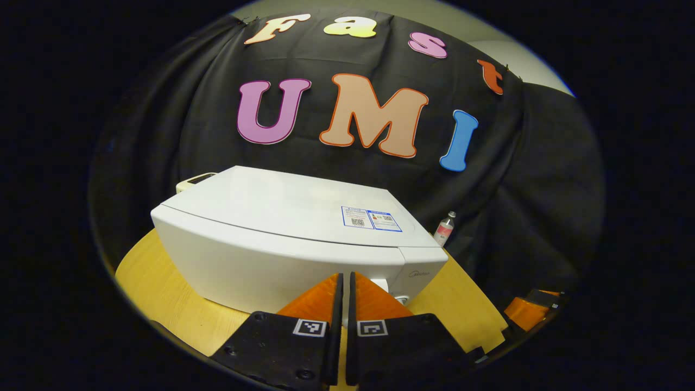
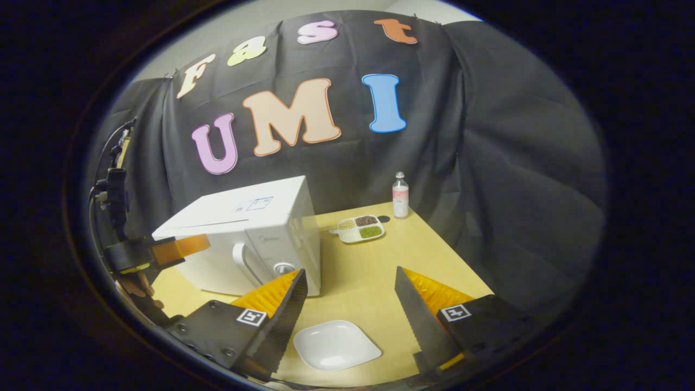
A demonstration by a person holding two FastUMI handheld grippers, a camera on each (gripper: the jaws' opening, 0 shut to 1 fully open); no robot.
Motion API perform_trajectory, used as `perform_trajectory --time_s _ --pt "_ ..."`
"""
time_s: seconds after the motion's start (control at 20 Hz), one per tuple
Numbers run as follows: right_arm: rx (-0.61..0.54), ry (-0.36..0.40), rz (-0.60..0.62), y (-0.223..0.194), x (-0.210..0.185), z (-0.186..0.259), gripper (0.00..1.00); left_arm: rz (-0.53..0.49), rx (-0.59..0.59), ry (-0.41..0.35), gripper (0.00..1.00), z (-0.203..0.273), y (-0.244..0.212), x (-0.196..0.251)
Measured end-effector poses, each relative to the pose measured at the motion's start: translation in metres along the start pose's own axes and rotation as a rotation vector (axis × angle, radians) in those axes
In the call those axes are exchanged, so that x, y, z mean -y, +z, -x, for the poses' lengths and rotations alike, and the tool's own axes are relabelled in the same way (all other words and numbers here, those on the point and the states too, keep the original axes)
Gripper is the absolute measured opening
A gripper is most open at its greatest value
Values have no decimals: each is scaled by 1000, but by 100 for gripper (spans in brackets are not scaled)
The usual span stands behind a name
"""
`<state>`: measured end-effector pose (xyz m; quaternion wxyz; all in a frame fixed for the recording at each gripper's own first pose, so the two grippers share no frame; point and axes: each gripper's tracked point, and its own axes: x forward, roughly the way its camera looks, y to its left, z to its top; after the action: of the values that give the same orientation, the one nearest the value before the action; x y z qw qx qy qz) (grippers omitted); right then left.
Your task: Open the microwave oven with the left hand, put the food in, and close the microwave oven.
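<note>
On the table [image 2: 374,271] at about ten o'clock in the right gripper view sits the microwave [image 2: 239,228], door shut, its pale curved handle [image 2: 242,264] standing upright just left of the dial [image 2: 283,268]. Left gripper [image 1: 343,282] hangs above and in front of the microwave's top front edge in its own view, fingers pinched nearly together with nothing between them; from the right gripper view it shows at nine o'clock, just off the oven's front corner. Right gripper [image 2: 347,296] is spread wide and empty, and down at six o'clock between its fingers lies a white plate [image 2: 336,344], bare as far as I can see. Farther back at twelve o'clock rests a divided tray [image 2: 359,228] with grains or beans in its compartments, a small bottle [image 2: 400,195] just beyond it. My read: the microwave is a heavy, stiff box that should stay put, so the handle is the place to hook, and the narrow fingers look fit to slip behind its bow and pull. The tray looks light and rigid, but its loose filling will spill if tipped, so take it by the rim and keep it level; the plate looks slick and shallow.
</note>
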<state>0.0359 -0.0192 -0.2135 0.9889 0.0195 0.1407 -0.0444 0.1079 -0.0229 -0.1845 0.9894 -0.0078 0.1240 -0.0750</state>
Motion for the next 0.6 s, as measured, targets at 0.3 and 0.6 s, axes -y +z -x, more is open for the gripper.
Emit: perform_trajectory --time_s 0.3,0.6 --pt "-9 28 -3 -4 -8 0 100 -80 -4 58 48 44 -8 -17" --pt "4 48 19 1 -13 2 100 -58 14 173 98 73 -5 -40"
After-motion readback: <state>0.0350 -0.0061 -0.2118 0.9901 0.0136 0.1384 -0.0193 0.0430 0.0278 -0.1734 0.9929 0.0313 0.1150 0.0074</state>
